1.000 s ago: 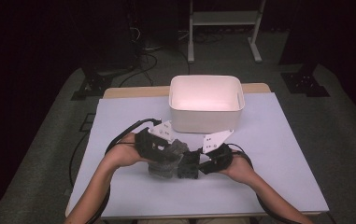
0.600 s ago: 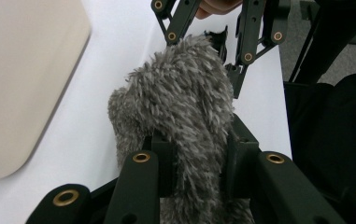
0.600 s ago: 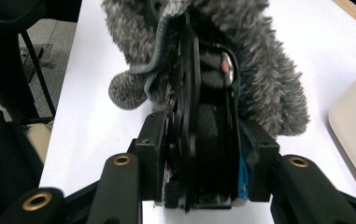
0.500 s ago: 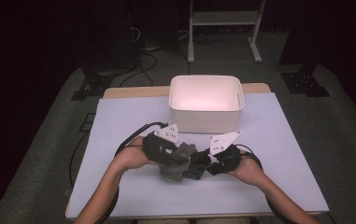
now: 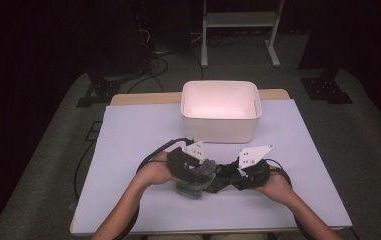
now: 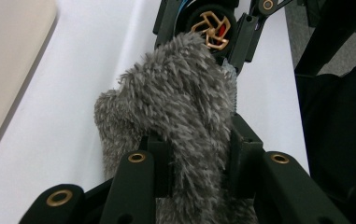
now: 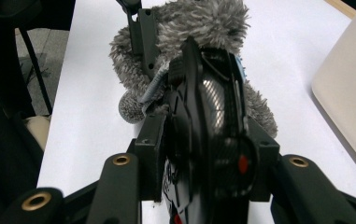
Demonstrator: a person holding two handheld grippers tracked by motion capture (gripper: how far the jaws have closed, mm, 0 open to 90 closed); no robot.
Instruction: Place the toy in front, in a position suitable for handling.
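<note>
Left gripper view has my left gripper [image 6: 199, 158] clamped on a grey fluffy cover [image 6: 185, 102], soft, light and squashy, best pinched by a fold of pile. My right gripper [image 7: 203, 154] grips a hard black wheeled object [image 7: 213, 116] (perhaps a toy car) that the cover wraps, near the table's [image 5: 143, 130] front edge before the white bin [image 5: 221, 127].

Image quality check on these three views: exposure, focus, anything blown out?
High view: room dark around the table, white bin interior glows pinkish and looks overexposed, grippers small and soft. Left gripper view: grey fuzzy cloth sharp, bin edge at left blurred, table bright. Right gripper view: black toy car close up and slightly soft, table washed out.
</note>
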